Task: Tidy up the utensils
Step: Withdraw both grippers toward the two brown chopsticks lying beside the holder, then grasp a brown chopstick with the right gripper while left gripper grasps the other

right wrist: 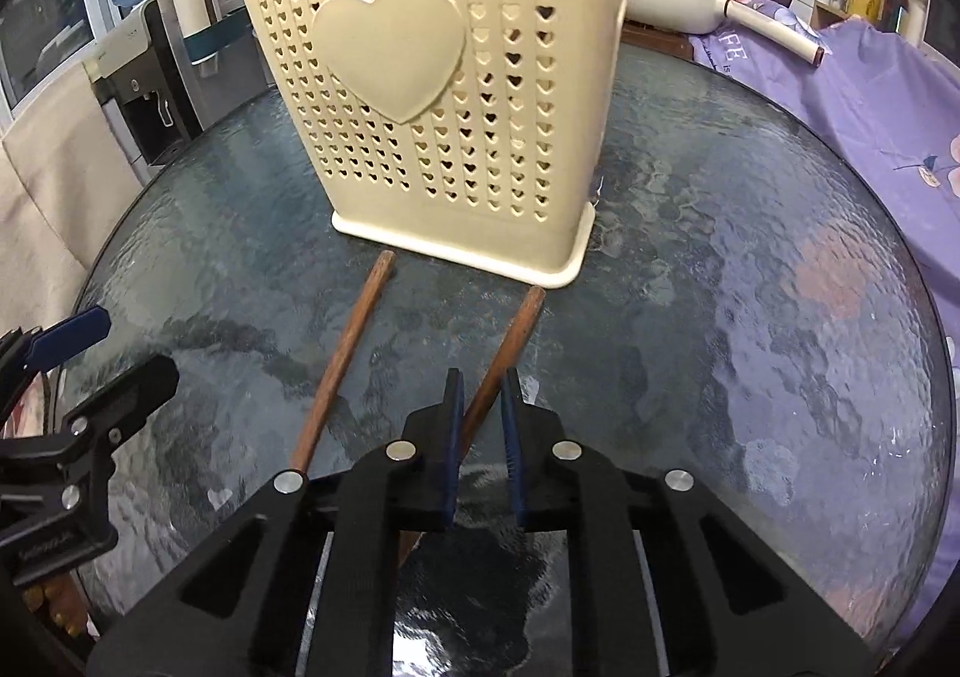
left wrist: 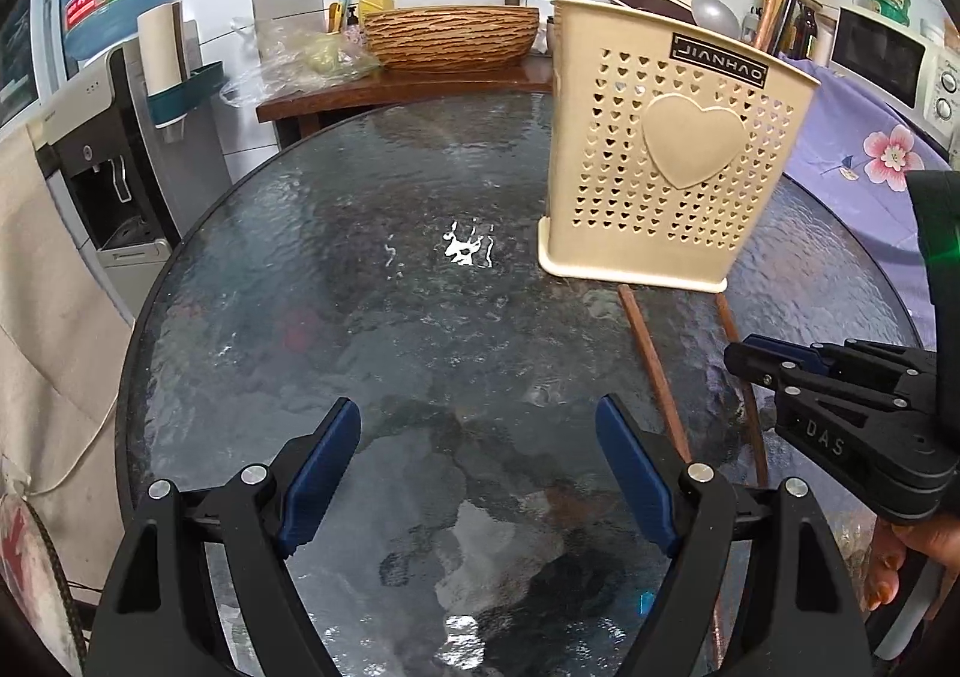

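Observation:
A beige perforated utensil holder (right wrist: 444,95) with a heart on its front stands on the round glass table; it also shows in the left wrist view (left wrist: 666,161). Two brown wooden chopsticks lie in front of it. The left chopstick (right wrist: 342,365) lies free. My right gripper (right wrist: 482,401) has its jaws narrowed around the right chopstick (right wrist: 510,341), which runs between the fingers; the pads stand close to it. My left gripper (left wrist: 478,437) is open and empty over the table's left half. The right gripper (left wrist: 780,365) also shows over the chopsticks (left wrist: 651,365).
The glass table (left wrist: 360,287) has a dark rim. A water dispenser (left wrist: 114,167) stands left. A wooden basin (left wrist: 450,38) and dish soap sit behind. A purple floral cloth (right wrist: 870,137) and a pan lie right. A microwave (left wrist: 888,59) is far right.

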Available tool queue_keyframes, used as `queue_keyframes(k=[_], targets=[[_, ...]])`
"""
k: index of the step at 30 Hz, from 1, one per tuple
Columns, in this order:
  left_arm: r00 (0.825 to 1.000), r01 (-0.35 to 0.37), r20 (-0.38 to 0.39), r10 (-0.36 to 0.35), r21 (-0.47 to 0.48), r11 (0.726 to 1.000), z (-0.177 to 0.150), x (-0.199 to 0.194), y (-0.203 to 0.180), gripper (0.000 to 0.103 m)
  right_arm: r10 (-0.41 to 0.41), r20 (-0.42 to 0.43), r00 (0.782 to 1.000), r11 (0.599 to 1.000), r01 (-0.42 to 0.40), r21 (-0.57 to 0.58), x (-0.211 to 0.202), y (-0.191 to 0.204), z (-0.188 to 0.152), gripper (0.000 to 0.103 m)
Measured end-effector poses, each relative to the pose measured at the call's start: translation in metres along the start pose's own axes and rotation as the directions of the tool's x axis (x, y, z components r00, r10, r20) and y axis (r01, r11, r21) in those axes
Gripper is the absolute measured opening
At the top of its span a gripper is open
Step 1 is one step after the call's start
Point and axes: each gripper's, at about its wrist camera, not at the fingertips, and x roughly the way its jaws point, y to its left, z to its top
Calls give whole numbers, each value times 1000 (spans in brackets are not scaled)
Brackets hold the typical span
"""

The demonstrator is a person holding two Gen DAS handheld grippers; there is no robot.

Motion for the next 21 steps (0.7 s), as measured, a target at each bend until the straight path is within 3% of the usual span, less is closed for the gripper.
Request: queue_keyframes(k=[13, 21], targets=[[995, 95, -35, -93, 55, 994, 11, 5, -40, 79, 21, -9, 1000, 997, -20, 72, -10, -38, -7, 9], [988, 134, -87, -128, 65, 989, 10, 19, -63, 79, 12, -3, 1000, 998, -12, 62, -12, -37, -10, 9]])
